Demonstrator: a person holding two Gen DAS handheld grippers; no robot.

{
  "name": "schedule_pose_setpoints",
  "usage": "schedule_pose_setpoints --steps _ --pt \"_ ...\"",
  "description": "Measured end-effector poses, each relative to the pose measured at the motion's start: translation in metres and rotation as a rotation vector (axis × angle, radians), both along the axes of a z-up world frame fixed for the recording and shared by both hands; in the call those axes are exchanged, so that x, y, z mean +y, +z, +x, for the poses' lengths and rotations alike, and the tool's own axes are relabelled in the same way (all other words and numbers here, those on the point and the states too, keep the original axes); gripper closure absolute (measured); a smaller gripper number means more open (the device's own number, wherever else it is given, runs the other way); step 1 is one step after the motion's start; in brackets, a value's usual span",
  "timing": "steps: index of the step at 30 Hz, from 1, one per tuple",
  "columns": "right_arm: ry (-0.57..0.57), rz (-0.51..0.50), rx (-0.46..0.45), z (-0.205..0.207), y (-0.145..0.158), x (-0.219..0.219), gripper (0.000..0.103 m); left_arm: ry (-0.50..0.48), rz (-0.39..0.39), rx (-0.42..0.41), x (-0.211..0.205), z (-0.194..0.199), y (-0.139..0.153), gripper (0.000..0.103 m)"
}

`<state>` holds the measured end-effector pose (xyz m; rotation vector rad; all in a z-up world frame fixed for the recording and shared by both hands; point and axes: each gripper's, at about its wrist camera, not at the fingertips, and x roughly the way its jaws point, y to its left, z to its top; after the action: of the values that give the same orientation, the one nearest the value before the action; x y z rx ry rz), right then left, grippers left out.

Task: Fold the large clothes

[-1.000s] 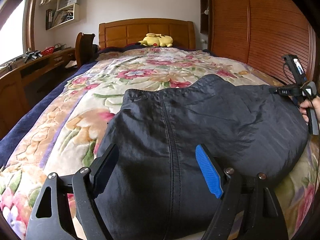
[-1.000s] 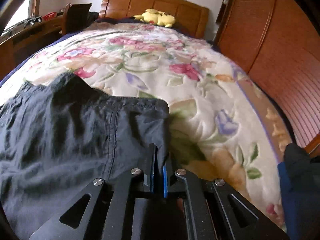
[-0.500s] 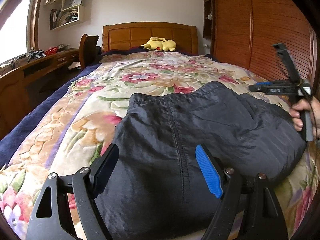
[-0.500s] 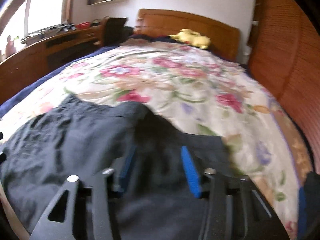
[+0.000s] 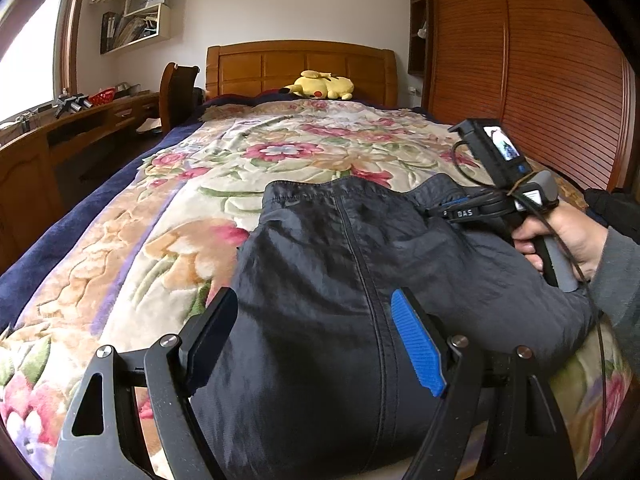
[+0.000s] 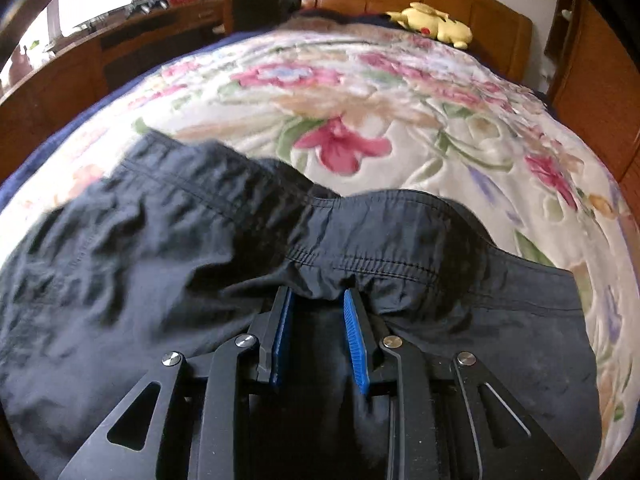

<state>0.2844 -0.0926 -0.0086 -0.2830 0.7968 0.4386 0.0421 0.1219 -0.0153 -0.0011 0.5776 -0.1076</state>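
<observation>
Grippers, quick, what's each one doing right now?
Left tool: open, holding nothing, above the dark grey nylon garment.
Right tool: closing, a fold of the garment's hem between its blue pads.

A bed [image 5: 120,216] under a floral blanket [image 5: 280,152] carries dark trousers [image 5: 340,264] and a yellow plush toy [image 5: 320,85].

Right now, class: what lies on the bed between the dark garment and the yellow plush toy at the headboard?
Only flowered bedspread. Nothing else sits between the dark garment and the yellow plush toy; both wrist views show it.
</observation>
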Motion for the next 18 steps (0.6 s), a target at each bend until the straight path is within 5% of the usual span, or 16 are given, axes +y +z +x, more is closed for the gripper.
schedule_pose_setpoints --steps 7,14,18 --pt "-0.016 -0.029 -0.061 -0.022 0.017 0.011 0.075 -0.003 -0.002 -0.001 0.001 0.001 0.001 0.023" --pt "0.019 0.022 -0.142 -0.098 0.041 -0.018 0.050 -0.003 0.004 -0.004 0.000 0.000 0.000 0.023" --pt "0.047 0.051 -0.136 -0.137 0.036 -0.034 0.049 -0.001 0.003 -0.005 0.001 -0.001 0.001 0.023"
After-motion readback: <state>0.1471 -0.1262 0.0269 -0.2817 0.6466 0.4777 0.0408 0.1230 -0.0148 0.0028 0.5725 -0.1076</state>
